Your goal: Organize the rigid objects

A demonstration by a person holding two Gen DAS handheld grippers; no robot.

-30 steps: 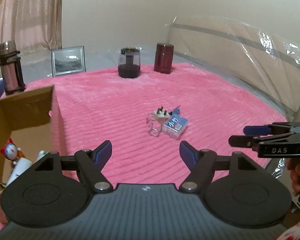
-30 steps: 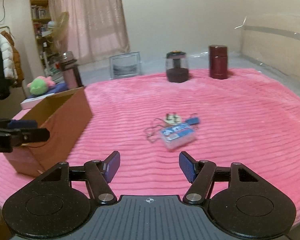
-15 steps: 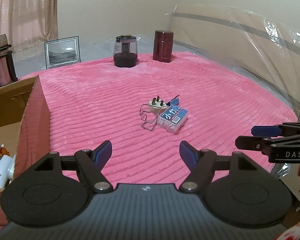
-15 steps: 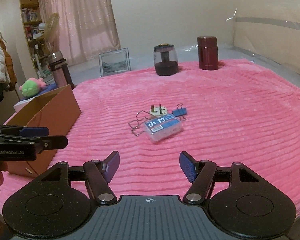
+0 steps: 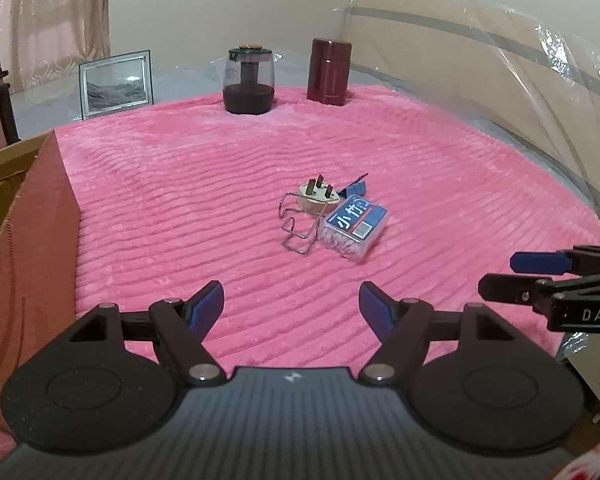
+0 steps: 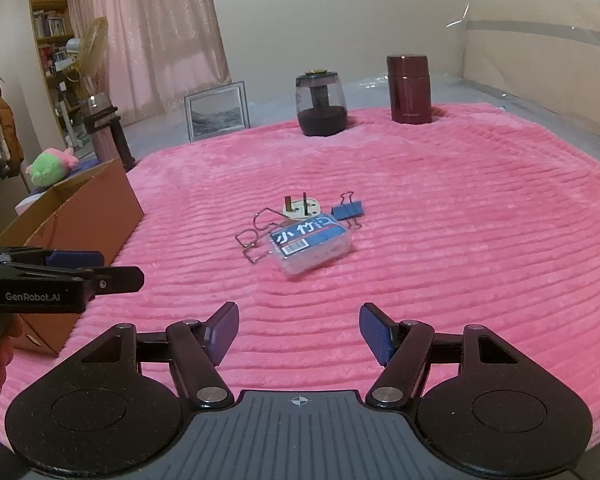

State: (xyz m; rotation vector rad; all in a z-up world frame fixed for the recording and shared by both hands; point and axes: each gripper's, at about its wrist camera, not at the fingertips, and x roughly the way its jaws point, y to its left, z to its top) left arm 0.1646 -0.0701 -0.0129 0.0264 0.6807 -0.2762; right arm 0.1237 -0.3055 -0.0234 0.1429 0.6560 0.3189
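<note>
A small cluster lies mid-blanket: a clear plastic box with a blue label, a white plug with its pins up, a bent wire holder and a blue binder clip. My left gripper is open and empty, short of the cluster. My right gripper is open and empty, also short of it. Each gripper shows in the other's view, the right and the left.
An open cardboard box stands at the left edge of the pink blanket. At the back stand a dark jar, a maroon canister, a picture frame and a flask.
Both grippers have moved closer to the cluster and swung their views right. The cardboard box has slid out toward the left edge. Both stay open.
</note>
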